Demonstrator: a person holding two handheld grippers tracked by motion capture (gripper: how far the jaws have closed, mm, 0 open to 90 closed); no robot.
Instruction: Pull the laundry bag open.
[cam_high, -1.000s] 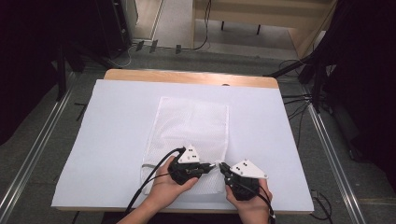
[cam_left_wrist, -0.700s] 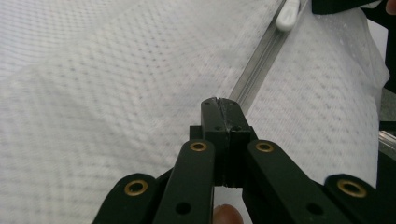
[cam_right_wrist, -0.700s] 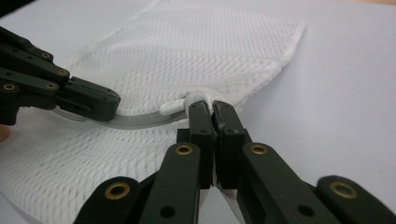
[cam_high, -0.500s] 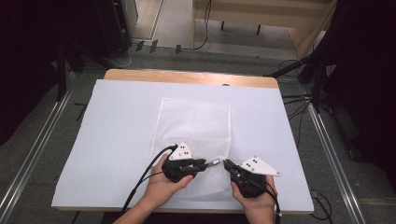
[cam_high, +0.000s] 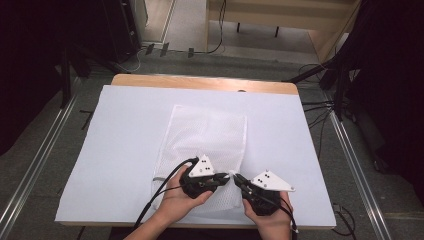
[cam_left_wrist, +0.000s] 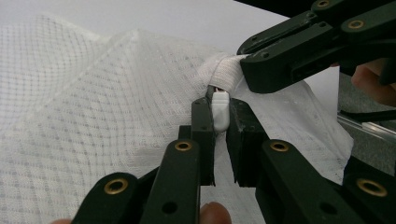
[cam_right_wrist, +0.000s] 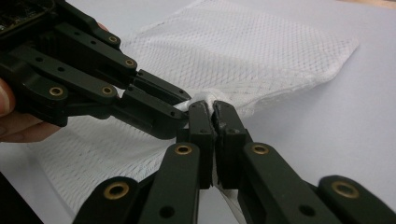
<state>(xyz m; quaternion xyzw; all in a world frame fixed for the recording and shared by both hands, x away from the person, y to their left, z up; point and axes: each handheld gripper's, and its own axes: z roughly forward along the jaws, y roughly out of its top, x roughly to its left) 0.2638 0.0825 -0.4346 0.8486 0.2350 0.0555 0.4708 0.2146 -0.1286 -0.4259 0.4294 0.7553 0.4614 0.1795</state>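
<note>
Two grippers pinch one white mesh bag (cam_high: 207, 137): left gripper (cam_left_wrist: 220, 122) on its zipper pull (cam_left_wrist: 220, 109).

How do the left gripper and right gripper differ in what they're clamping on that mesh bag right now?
The left gripper is shut on the small white zipper pull; the right gripper is shut on bunched fabric at the edge of the mesh bag. In the high view, the left gripper sits over the bag, while the right gripper comes in from the bare white table cover beside it. Both are closed, tips nearly meeting.
</note>
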